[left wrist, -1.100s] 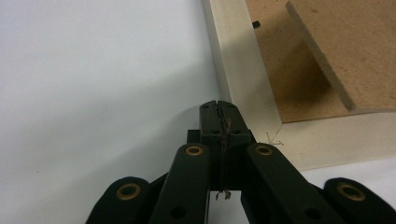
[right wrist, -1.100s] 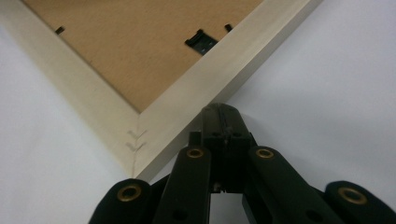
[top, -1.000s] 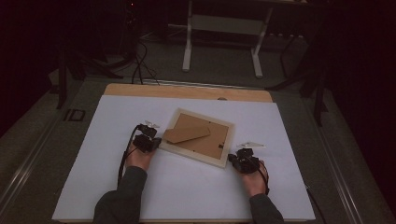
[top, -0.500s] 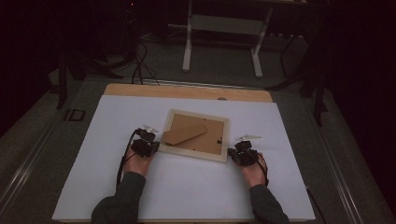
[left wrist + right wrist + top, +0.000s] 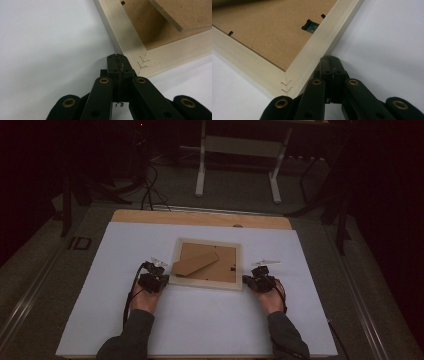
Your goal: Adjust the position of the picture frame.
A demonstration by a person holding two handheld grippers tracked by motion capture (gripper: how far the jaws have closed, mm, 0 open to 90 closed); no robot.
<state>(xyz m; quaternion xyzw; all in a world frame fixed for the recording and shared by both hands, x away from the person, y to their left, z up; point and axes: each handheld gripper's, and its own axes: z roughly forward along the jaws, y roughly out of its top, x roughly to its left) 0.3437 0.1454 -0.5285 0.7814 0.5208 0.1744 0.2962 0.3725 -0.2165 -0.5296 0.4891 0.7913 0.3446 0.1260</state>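
Note:
A pale wooden picture frame lies face down in the middle of the white table cover, its brown backing board and fold-out stand facing up. My left gripper is shut, its tip against the frame's near left corner. My right gripper is shut too, pressed to the near right corner. In the left gripper view the closed tip meets the frame's side rail just above the stapled corner joint. In the right gripper view the closed tip touches the frame's outer edge below a small metal hanger.
The white cover spreads wide around the frame on all sides. A bare wooden strip marks the table's far edge. Beyond it stand a desk's white legs and cables on the dark floor.
The frame has turned from a tilt to nearly square with the table and slid a little away from the person. Both grippers moved forward with its near corners.

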